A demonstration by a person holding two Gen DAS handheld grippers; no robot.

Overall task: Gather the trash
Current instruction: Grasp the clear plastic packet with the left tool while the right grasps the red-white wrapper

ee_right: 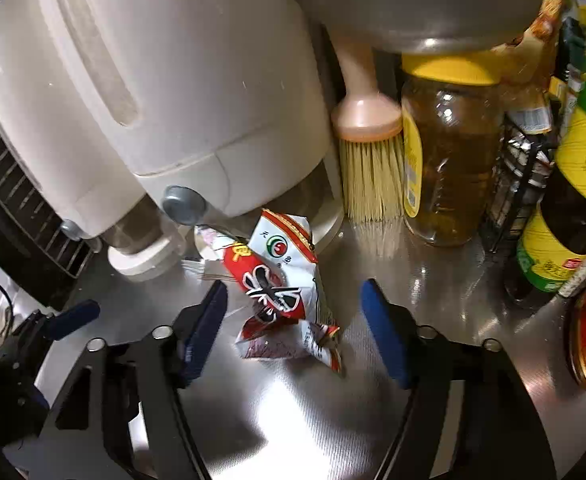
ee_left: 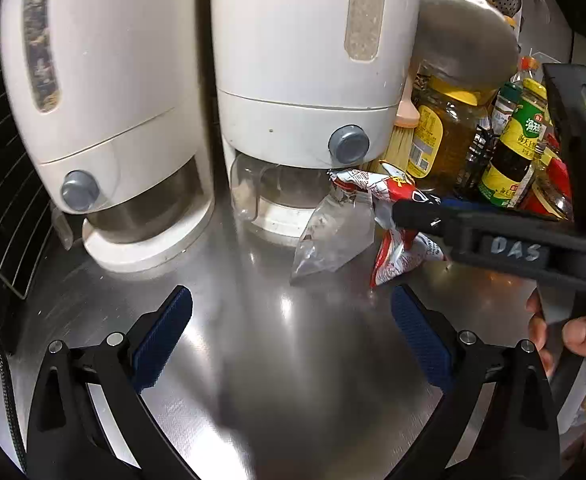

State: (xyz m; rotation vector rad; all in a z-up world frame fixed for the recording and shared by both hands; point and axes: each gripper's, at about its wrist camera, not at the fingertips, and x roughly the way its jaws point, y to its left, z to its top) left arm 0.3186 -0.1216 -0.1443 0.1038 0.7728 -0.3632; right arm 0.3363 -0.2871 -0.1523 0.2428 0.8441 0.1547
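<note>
A crumpled red and white snack wrapper lies on the steel counter in front of a white dispenser. My right gripper straddles it, blue pads on either side with a small gap to the wrapper, so it is open. In the left wrist view the same wrapper lies beside a clear plastic bag, and the right gripper comes in from the right over the wrapper, held by a hand. My left gripper hovers open over bare counter, short of the bag, with nothing between its fingers.
Two white grain dispensers stand at the back. A pink-handled brush, an oil jar and sauce bottles crowd the right. A dark wire rack borders the left.
</note>
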